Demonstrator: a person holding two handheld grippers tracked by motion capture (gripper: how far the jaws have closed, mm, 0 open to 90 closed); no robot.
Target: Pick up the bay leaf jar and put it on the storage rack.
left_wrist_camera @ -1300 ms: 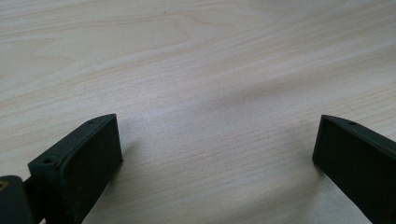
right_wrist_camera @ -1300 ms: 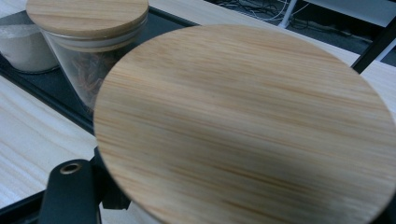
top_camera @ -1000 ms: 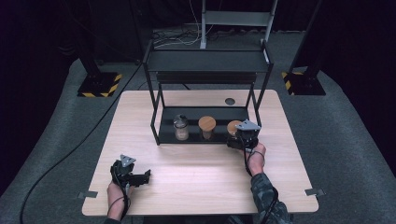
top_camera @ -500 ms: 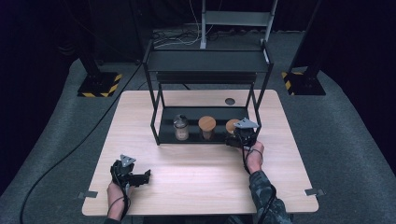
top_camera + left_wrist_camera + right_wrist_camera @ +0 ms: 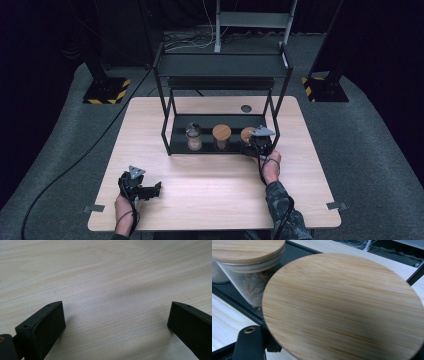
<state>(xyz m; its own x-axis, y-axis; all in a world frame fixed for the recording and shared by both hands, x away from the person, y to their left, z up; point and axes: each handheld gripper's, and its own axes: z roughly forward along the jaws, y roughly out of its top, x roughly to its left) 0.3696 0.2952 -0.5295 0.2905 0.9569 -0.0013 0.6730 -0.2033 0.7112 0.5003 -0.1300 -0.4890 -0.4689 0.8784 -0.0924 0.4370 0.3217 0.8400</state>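
Three jars stand on the lower shelf of a black rack (image 5: 220, 65). The rightmost jar (image 5: 247, 134) has a round bamboo lid (image 5: 342, 307), which looms close in the right gripper view. My right gripper (image 5: 253, 143) reaches into the shelf from the front and is shut on this jar; one black finger (image 5: 249, 342) sits under the lid's left edge, the other is hidden. My left gripper (image 5: 150, 190) lies on the table near the front left, open, with bare wood between its jaws (image 5: 115, 322).
A second bamboo-lidded jar (image 5: 221, 136) (image 5: 247, 255) stands just left of the held one, and a jar with a grey top (image 5: 193, 136) further left. The rack's posts and upper shelf enclose the jars. The wooden table (image 5: 215, 200) has a cable hole (image 5: 246, 108) behind the rack.
The right hand and gripper have edged slightly forward at the rightmost jar. The left gripper has stayed where it was.
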